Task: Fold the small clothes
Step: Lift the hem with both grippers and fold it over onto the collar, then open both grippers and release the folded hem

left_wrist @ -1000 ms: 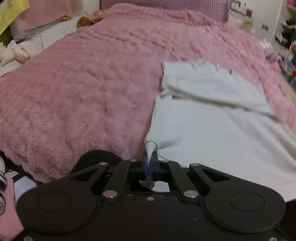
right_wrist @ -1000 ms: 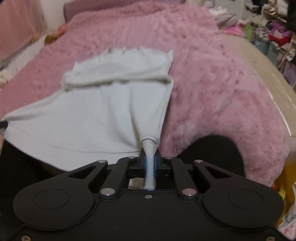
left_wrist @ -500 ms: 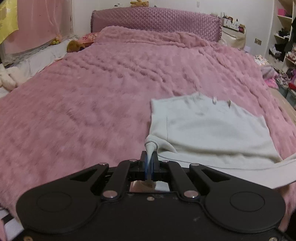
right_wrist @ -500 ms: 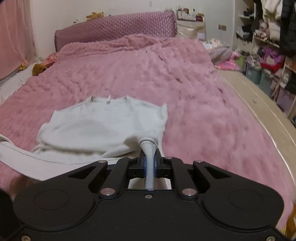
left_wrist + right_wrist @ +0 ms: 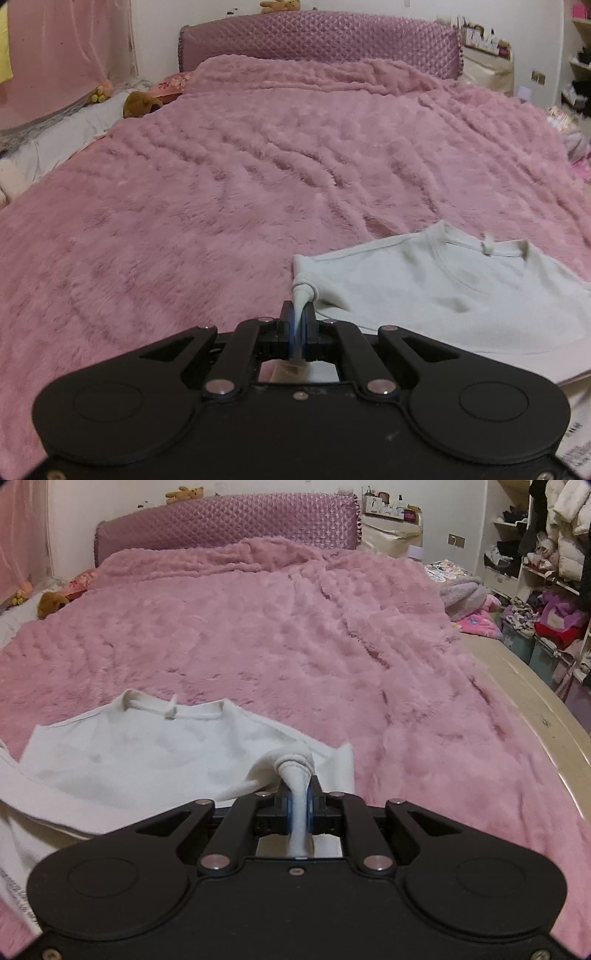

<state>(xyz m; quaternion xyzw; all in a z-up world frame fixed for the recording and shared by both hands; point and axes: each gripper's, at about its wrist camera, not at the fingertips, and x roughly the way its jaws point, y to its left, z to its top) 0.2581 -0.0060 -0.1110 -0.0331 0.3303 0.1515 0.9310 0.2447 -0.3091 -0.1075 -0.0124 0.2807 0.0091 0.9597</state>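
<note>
A small white top (image 5: 436,291) lies on the pink fluffy blanket (image 5: 221,192), collar end farthest from me. My left gripper (image 5: 297,317) is shut on the garment's bunched lower-left corner, held low over the cloth. In the right wrist view the same white top (image 5: 155,753) spreads to the left, its neckline with a small loop at the far edge. My right gripper (image 5: 299,801) is shut on the lower-right corner, a thick roll of fabric pinched between the blue pads. The hem edge sags below both grippers, doubled over the body.
The pink blanket (image 5: 332,646) covers a wide bed with a quilted purple headboard (image 5: 317,40). Soft toys (image 5: 140,101) lie along the left side. A beige bed frame edge (image 5: 535,694) and shelves of clothes (image 5: 546,572) stand at the right.
Both grippers carried the hem forward toward the collar, so the long spread of cloth is now doubled over. The views have tilted up to show the whole bed.
</note>
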